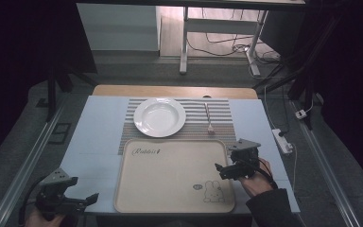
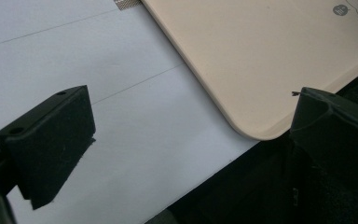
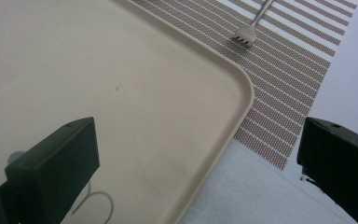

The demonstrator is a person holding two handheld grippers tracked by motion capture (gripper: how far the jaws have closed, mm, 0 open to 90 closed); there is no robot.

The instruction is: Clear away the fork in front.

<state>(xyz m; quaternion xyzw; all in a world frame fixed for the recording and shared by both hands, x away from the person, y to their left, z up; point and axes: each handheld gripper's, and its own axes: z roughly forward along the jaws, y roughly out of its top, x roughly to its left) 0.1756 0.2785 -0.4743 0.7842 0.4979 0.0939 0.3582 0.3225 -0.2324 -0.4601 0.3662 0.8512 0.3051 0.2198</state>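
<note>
Right claw [image 1: 228, 166] hovers spread over the tray's [image 1: 170, 189] right edge; left claw [image 1: 82, 201] spread, low beside it.

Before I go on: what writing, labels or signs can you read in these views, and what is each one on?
"Rabbit": cursive print near the far left corner of the beige tray, read with some doubt.
Small round grey mark beside the rabbit drawing on the tray: too small to read.
White plate, fork, striped placemat: no text visible.
</note>
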